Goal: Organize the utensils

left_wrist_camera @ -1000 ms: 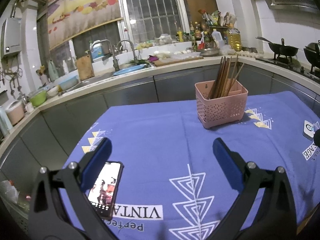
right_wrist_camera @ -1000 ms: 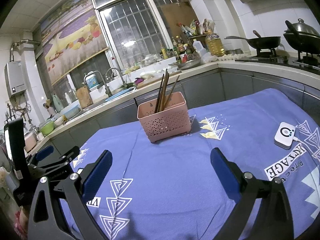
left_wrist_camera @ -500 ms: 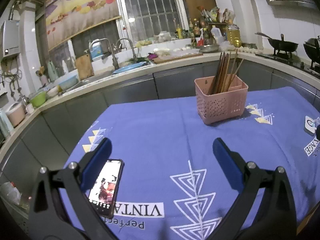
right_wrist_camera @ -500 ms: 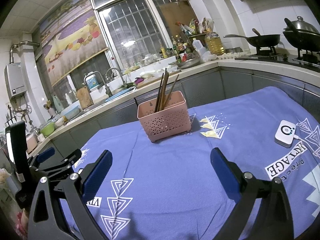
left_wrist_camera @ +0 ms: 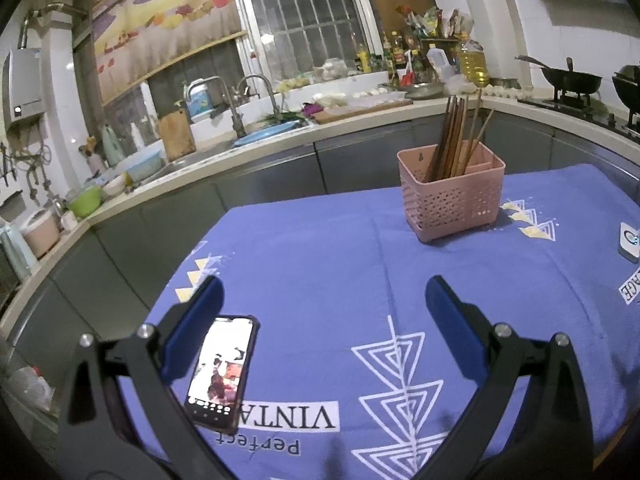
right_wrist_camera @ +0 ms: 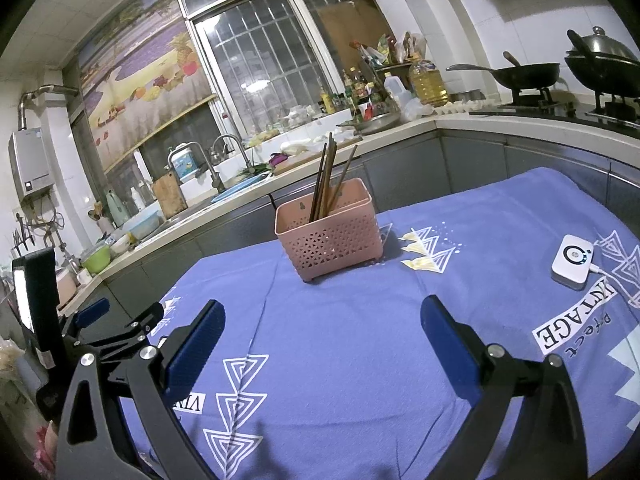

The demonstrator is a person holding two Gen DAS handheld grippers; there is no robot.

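A pink perforated basket (left_wrist_camera: 452,196) stands upright toward the far side of the table, on the blue tablecloth (left_wrist_camera: 320,264). Inside it a bundle of brown chopsticks (left_wrist_camera: 452,140) leans against one end (the left end as the left wrist camera sees it), tips rising well above the rim; a divider splits the basket, and the compartment beside them looks bare as far as can be seen.

Between the basket and the left gripper (left_wrist_camera: 320,320) the cloth lies flat. A phone (left_wrist_camera: 222,372) with a lit screen lies on the cloth just beside the left gripper's left finger. A small white device (right_wrist_camera: 572,262) with a cable sits well off to the right, near the table's right edge.

The left gripper hangs over the near cloth with jaws spread wide, holding nothing. The right gripper (right_wrist_camera: 320,340) is likewise wide open and empty. Behind the table's far edge runs a counter (left_wrist_camera: 280,140) crowded with bottles and bowls.
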